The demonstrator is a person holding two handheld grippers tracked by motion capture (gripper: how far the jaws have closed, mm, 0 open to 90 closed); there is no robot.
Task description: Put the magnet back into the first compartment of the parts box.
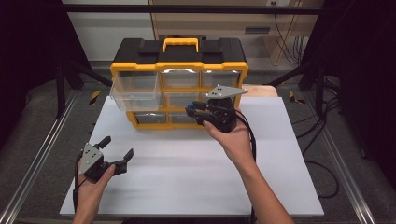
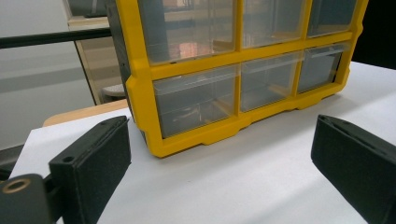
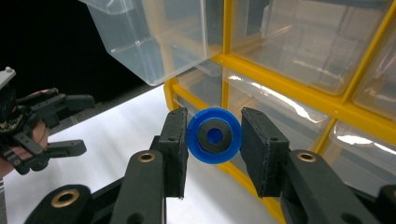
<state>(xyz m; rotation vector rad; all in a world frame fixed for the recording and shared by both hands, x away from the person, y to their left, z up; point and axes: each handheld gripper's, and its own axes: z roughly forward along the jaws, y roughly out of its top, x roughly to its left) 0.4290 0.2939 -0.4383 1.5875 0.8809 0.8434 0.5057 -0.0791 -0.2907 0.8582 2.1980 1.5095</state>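
A yellow and black organizer cabinet (image 1: 180, 84) with clear drawers stands at the back of the white table (image 1: 187, 172). Its top-left drawer (image 1: 134, 92) is pulled out. My right gripper (image 1: 192, 111) is shut on a small blue round part (image 3: 214, 135) with a dark ring in its middle, held in front of the cabinet's middle drawers (image 3: 280, 102). My left gripper (image 1: 116, 147) rests open near the table's front left, with nothing between its fingers (image 2: 91, 163). The cabinet's lower drawers (image 2: 196, 100) lie ahead of it.
Metal rails (image 1: 42, 154) run along both sides of the table. Cables (image 1: 322, 158) trail on the floor at the right. A wooden surface (image 1: 261, 89) shows behind the cabinet's right side. Bare white table lies between the two grippers.
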